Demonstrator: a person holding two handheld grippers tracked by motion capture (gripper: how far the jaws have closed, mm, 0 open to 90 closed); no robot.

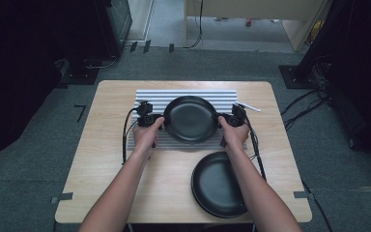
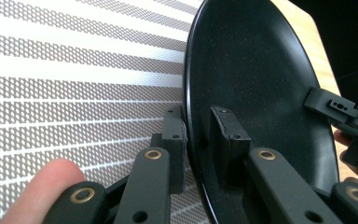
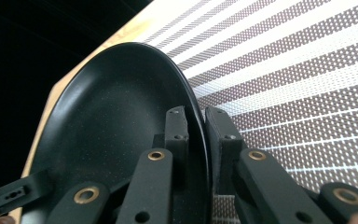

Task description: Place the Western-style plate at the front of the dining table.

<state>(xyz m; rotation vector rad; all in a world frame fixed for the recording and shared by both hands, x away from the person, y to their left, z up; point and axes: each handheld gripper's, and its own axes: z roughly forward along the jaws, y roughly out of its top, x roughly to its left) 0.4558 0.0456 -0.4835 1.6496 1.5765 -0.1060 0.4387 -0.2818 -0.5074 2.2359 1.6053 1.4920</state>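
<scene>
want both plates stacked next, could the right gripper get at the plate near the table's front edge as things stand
Probably not yet: the right gripper is shut on the held plate's rim, as is the left gripper. Once freed, the near plate lies uncovered below that forearm.

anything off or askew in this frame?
Nothing looks spilled or broken. The front plate overhangs the table's near edge slightly. The other plate is gripped at opposite rims by the left gripper and right gripper over the striped mat.

Glossy, finely speckled black plate [image 2: 261, 79] pinched at its rim between matt black plastic jaws with brass-coloured rivets, above a woven striped mat [image 2: 74, 70] on a pale wood-grain table [image 1: 101, 169].
</scene>
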